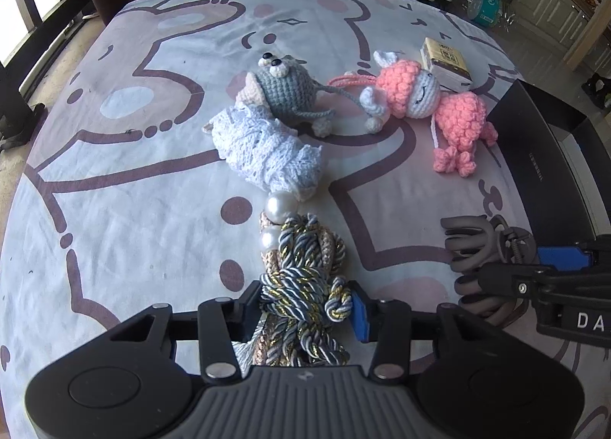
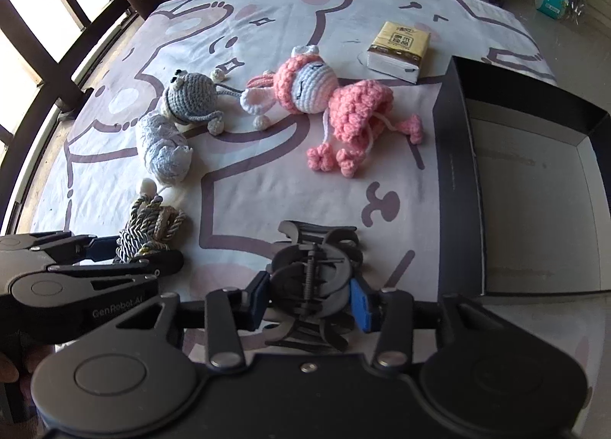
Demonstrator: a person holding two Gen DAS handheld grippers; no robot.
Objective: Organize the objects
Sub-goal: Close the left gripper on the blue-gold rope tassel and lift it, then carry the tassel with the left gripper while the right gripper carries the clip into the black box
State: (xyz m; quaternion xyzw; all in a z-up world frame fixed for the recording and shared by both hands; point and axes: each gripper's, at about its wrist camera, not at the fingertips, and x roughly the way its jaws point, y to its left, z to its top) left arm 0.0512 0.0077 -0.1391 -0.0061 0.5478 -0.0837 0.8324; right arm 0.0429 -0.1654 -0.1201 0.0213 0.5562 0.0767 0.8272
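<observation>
Tablecloth (image 2: 290, 187) lies bare beside black box (image 2: 458, 171).

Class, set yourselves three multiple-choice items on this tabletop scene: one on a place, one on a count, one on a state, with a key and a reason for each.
1. Where is the black box?
A. at the table's right side
B. at its left side
C. on top of the tissue pack

2. How many crocheted dolls lie on the cloth?
A. one
B. two
C. four

3. What is the right gripper doing?
A. hanging open over nothing
B. closed on the hair claw clip
C. closed on the pink doll

Key: A, the box sits right of the pink doll; B, only the pink doll and grey doll show; B, both pads press the hair claw clip.
</observation>
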